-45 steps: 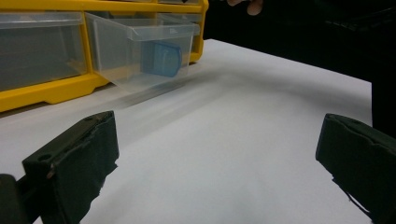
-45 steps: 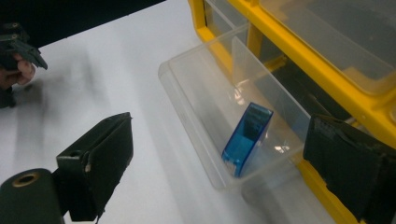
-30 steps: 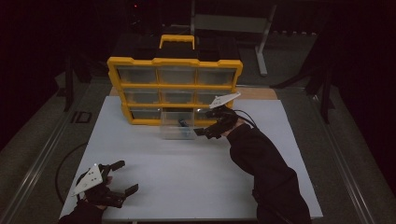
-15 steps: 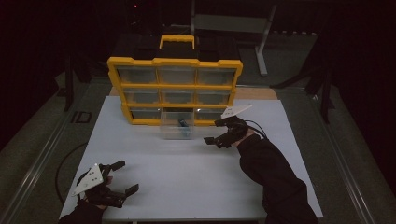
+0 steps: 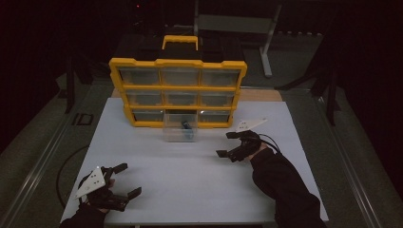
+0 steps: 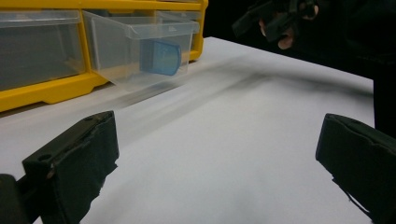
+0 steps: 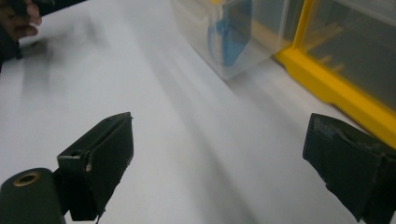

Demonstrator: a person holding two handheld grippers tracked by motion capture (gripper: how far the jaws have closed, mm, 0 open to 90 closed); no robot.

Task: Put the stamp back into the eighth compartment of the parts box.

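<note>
We see a clear drawer [image 5: 180, 129] pulled out from the bottom row of a yellow box [image 5: 178, 90] of little drawers. The box stands at the far side of a white table [image 5: 190, 180]. Inside the drawer lies a small blue thing [image 5: 187, 126]. In the left gripper view the blue thing [image 6: 160, 56] sits against the front wall of the clear drawer [image 6: 140, 46].

Our right gripper [image 5: 230, 145] hovers over the table to the right of the drawer and a bit nearer to us. It is near the drawer but does not touch it. Its jaws are spread wide and hold nothing. In the right gripper view we look between the two black jaws at bare white table, with the drawer [image 7: 233, 32] farther off.

Our left gripper [image 5: 124, 181] is low at the near left corner of the table, well apart from the drawer. Its jaws are spread wide too, and nothing is between them.

The table between both grippers and the drawer is bare white. Behind the yellow box we see a black case with a yellow handle [image 5: 180, 42].
</note>
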